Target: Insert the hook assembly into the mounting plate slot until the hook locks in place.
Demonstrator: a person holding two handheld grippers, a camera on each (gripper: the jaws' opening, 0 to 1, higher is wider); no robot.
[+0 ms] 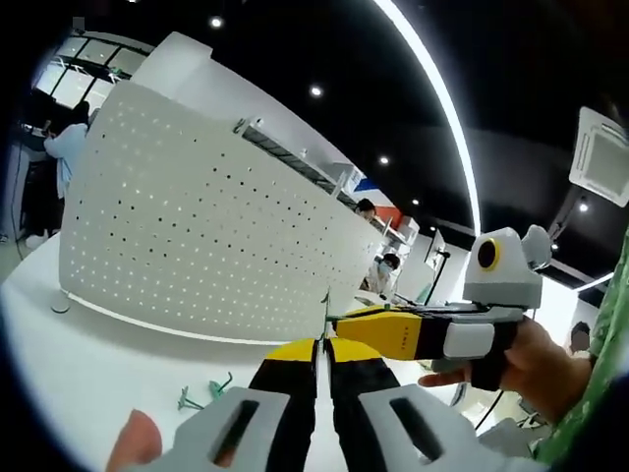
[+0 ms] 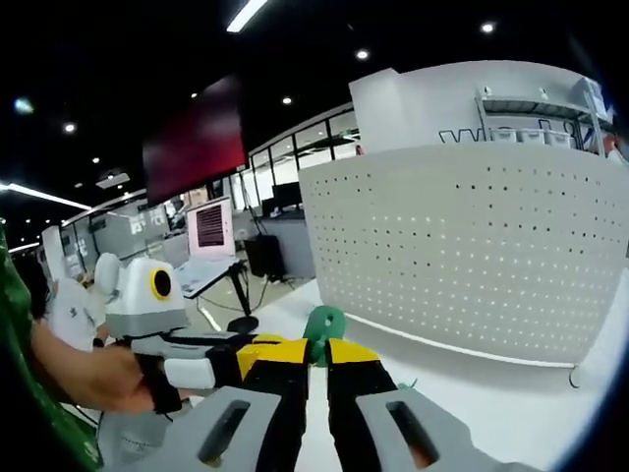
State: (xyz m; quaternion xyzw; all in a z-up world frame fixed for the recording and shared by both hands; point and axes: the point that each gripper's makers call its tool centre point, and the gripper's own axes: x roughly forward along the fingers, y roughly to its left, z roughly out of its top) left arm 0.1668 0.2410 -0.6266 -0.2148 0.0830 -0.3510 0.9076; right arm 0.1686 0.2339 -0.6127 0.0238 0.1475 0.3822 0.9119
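Note:
The hook assembly [image 2: 322, 323] is a green piece with a round head; in the left gripper view it shows edge-on as a thin strip [image 1: 326, 307]. My left gripper [image 1: 323, 346] is shut on it, the strip rising from between the closed yellow-black jaws. My right gripper [image 2: 316, 350] is also shut, and the green head stands right at its tips. Each gripper enters the other's view: the right gripper [image 1: 346, 323] from the right, the left gripper [image 2: 280, 346] from the left. The mounting plate, a white perforated board [image 1: 197, 226] [image 2: 462, 256], stands upright on the table, beyond the hook and apart from it.
Two loose green hooks [image 1: 187, 398] [image 1: 222, 382] lie on the white table [image 1: 88, 344] in front of the board. A hand [image 1: 536, 359] holds the right gripper; another hand [image 2: 84, 379] holds the left. People and desks fill the background.

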